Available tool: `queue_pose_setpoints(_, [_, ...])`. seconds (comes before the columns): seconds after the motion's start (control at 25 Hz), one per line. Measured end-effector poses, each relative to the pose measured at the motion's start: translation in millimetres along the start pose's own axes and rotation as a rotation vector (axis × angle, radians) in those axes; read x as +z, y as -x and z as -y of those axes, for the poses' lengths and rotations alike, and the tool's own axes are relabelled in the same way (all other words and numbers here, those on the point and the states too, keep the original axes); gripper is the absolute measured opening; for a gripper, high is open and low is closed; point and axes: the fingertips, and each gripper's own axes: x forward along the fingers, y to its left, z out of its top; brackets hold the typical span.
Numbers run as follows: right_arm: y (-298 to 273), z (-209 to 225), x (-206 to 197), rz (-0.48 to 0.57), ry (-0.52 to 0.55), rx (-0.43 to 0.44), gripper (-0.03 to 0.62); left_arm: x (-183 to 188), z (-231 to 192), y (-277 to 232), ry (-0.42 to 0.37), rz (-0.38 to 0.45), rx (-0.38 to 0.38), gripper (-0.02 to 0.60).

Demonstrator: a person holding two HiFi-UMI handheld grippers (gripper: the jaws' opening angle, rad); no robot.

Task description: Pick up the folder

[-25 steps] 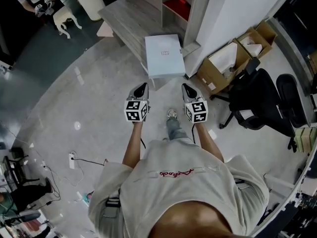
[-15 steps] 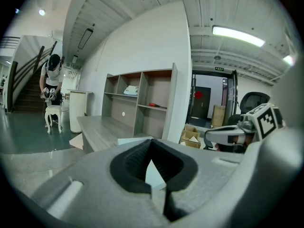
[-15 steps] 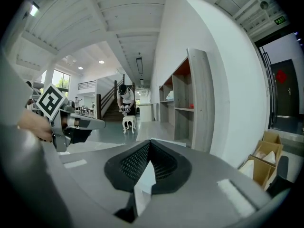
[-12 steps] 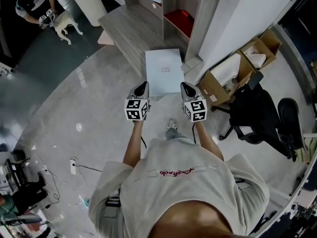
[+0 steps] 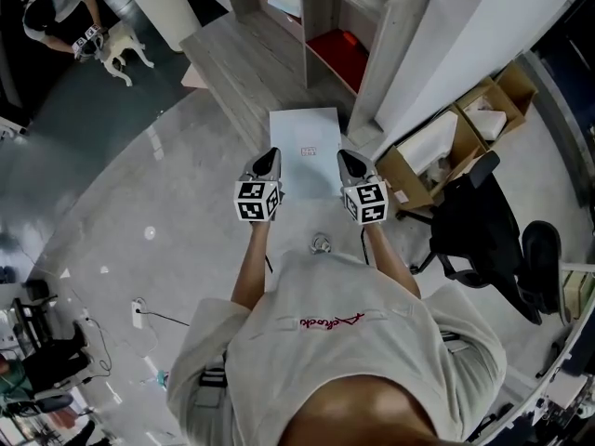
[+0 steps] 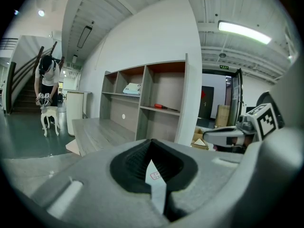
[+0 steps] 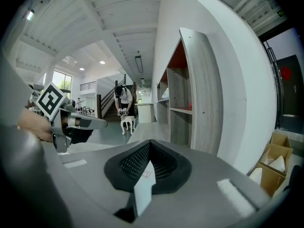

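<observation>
In front of the person, above the grey floor (image 5: 139,212) and just short of the low wooden platform (image 5: 244,59) and shelf unit (image 5: 376,49):

- Item: one pale folder (image 5: 304,147), flat, small label uppermost, spanning the gap between both grippers.
- Left hand-held gripper (image 5: 268,163): jaws closed hard on the folder's left edge, the thin edge showing between the pads.
- Right hand-held gripper (image 5: 347,163): jaws likewise clamped on the right edge.
- Status: the pick-up looks done, with the folder seemingly resting on nothing but the two grips. All that appears left is to keep it level.
</observation>
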Motion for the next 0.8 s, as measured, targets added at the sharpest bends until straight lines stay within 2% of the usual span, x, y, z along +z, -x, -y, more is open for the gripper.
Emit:
queue_pose_setpoints(0.32, [-21,7,-24,-0.063,-0.043,-0.004,0.006,-30,-20,-11,0.039,-0.079,0.008,-0.002])
queue_pose_setpoints(0.56, [-28,12,-57,-0.143,-0.090,-0.043,0.006,-61,-33,-17,0.054,-0.165,-0.036,-0.002])
queue_pose_setpoints(0.8, [-32,15,-85,-0.205,-0.126,-0.083,0.006,-93,-50,-21,0.083,-0.234,-0.045,-0.002])
